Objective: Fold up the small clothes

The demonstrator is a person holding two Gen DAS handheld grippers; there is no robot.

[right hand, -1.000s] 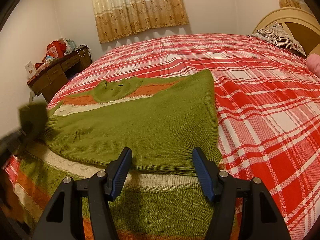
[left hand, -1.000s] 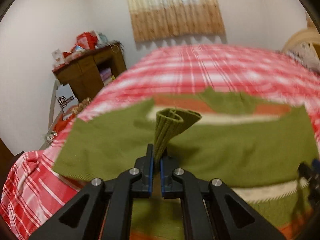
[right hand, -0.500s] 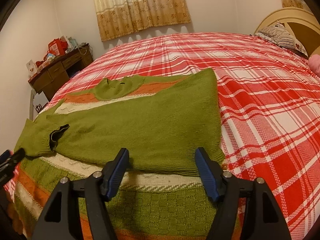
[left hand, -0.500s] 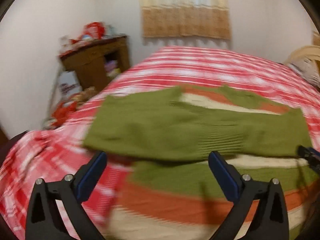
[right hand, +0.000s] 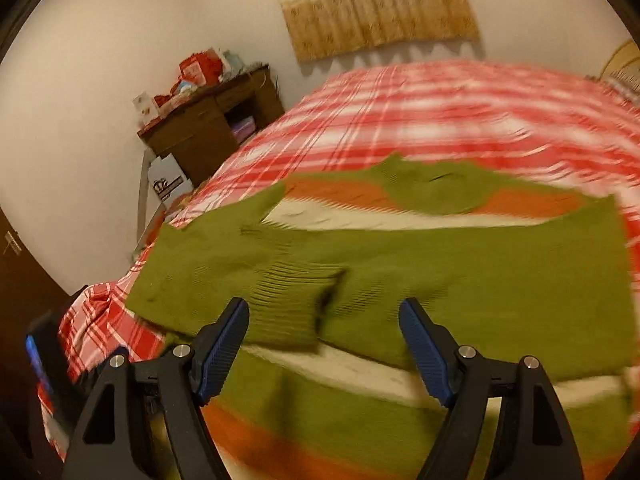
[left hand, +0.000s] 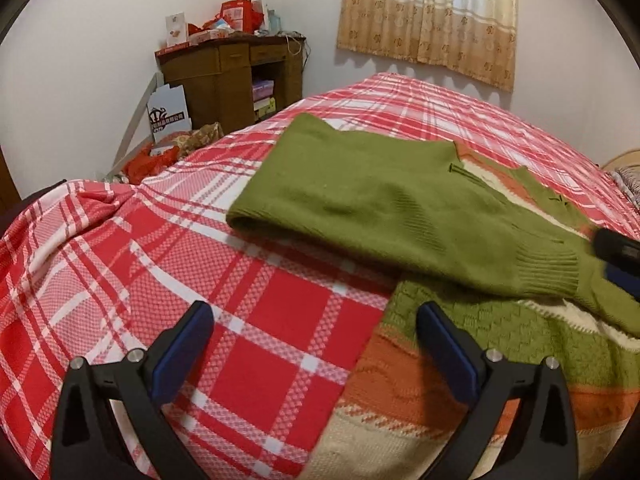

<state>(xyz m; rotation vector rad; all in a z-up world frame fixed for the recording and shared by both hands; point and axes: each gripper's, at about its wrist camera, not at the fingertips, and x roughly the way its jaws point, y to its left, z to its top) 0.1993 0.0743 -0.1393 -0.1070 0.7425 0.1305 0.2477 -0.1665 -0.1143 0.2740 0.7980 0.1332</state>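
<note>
A small knit sweater (left hand: 460, 364) in green, orange and cream lies flat on a red plaid bed (left hand: 200, 272). Both green sleeves (left hand: 380, 208) are folded across its body; it also shows in the right wrist view (right hand: 480, 280), with a ribbed cuff (right hand: 292, 300) lying on top. My left gripper (left hand: 314, 336) is open and empty, over the bedspread at the sweater's left edge. My right gripper (right hand: 324, 344) is open and empty, just above the cuff, and its tip shows at the left wrist view's right edge (left hand: 618, 256).
A brown wooden desk (left hand: 232, 72) piled with red boxes stands by the wall beyond the bed's left side, with a white bag (left hand: 168, 114) and clutter on the floor. A beige curtain (left hand: 428, 20) hangs on the far wall. The bed's left edge drops off nearby.
My left gripper opened and let go of the sleeve cuff, which now lies across the sweater. It then swung left toward the bed's edge. My right gripper moved left over the cuff.
</note>
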